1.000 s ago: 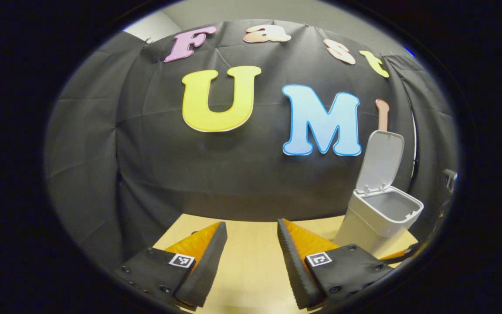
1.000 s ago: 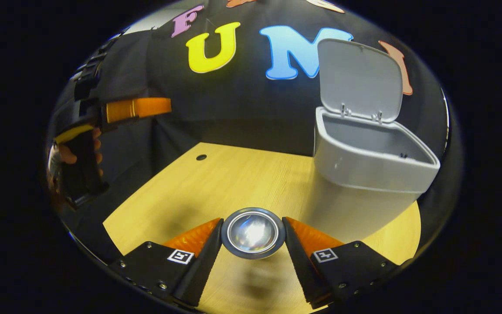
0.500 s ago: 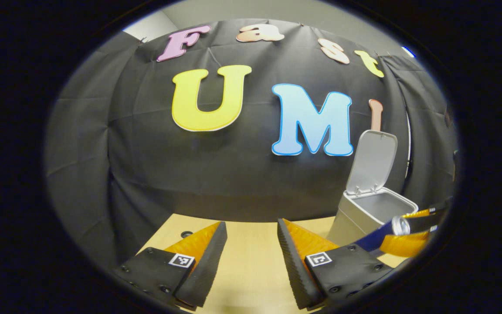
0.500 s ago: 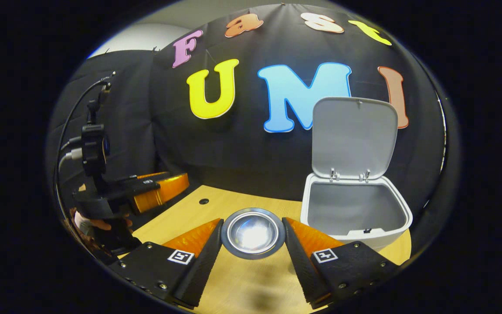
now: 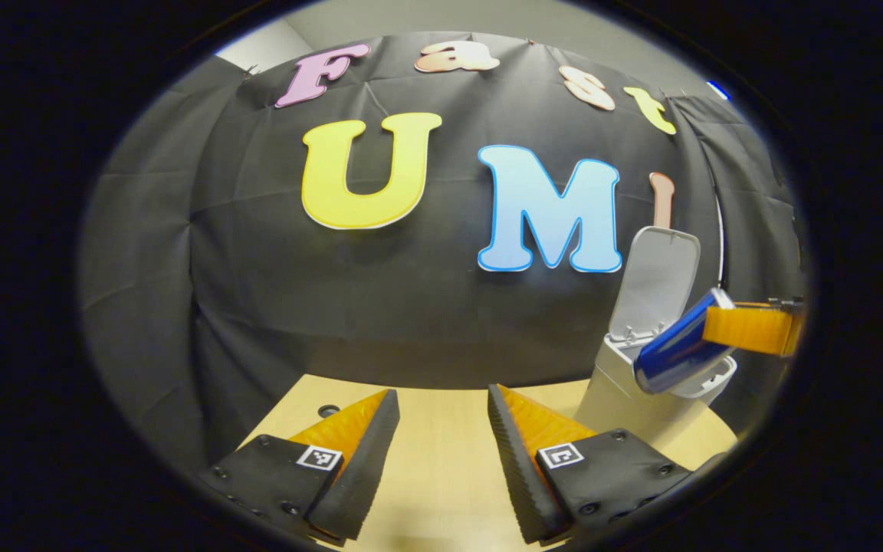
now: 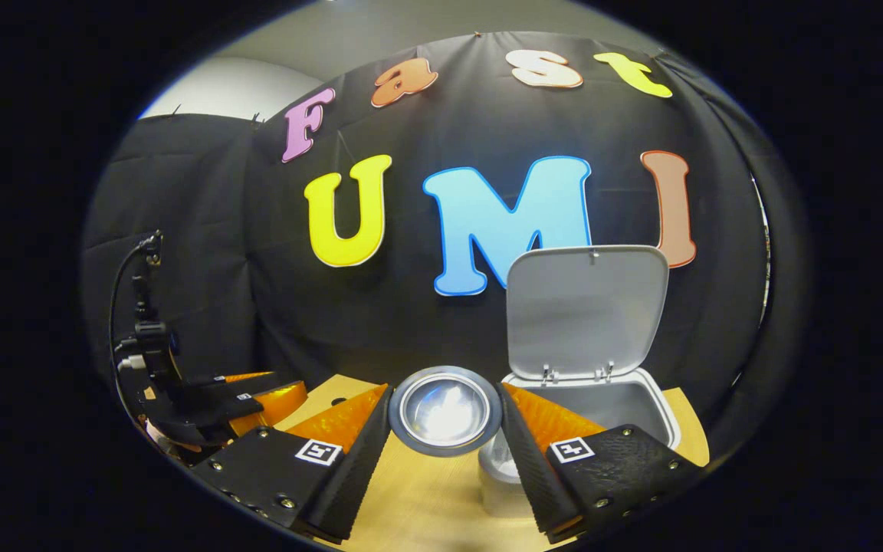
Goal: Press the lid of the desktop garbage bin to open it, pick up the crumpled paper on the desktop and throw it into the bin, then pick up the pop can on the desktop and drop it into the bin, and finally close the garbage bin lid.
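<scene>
At the lower middle of the right gripper view, the right tool pinches the can near the open bin for dropping, while the left tool idles spread over the bench.

the pop can is glossy deep blue along its side, and in the right gripper view its end is shiny silver inside a darker grey ring. the garbage bin is pale grey-white, its raised lid a flat light grey. the worktop is light yellow wood with a faint straight grain
</scene>
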The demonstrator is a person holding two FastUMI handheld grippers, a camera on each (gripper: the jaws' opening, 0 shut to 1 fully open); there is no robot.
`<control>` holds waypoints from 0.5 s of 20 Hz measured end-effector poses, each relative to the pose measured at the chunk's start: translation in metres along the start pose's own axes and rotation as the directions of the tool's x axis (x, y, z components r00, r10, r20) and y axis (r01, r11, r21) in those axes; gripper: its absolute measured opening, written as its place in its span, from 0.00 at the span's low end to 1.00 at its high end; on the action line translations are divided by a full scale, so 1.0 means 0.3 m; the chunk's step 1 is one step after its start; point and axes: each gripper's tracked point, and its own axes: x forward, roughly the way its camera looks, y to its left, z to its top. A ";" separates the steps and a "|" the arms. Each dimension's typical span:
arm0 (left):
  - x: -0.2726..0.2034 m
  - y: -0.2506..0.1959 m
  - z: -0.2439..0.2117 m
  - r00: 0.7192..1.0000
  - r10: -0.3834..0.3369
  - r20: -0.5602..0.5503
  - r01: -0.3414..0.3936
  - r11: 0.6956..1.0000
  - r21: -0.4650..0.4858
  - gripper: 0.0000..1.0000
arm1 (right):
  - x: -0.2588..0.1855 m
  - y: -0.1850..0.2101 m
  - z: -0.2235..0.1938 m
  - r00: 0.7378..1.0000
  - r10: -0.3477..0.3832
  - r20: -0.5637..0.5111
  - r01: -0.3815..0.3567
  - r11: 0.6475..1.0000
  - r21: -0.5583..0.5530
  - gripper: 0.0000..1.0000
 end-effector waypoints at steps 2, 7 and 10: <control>-0.001 -0.004 -0.002 1.000 0.000 -0.001 0.000 1.000 -0.001 0.78 | 0.007 -0.047 0.027 0.999 -0.029 0.019 0.029 1.000 0.001 0.83; 0.004 -0.004 -0.001 1.000 0.002 -0.004 -0.002 1.000 0.005 0.77 | 0.035 -0.201 0.029 0.992 -0.121 0.015 0.122 0.993 -0.012 0.84; 0.007 -0.002 -0.004 1.000 0.006 -0.006 -0.005 1.000 0.006 0.77 | 0.061 -0.302 -0.026 0.982 -0.189 -0.021 0.188 0.981 -0.048 0.83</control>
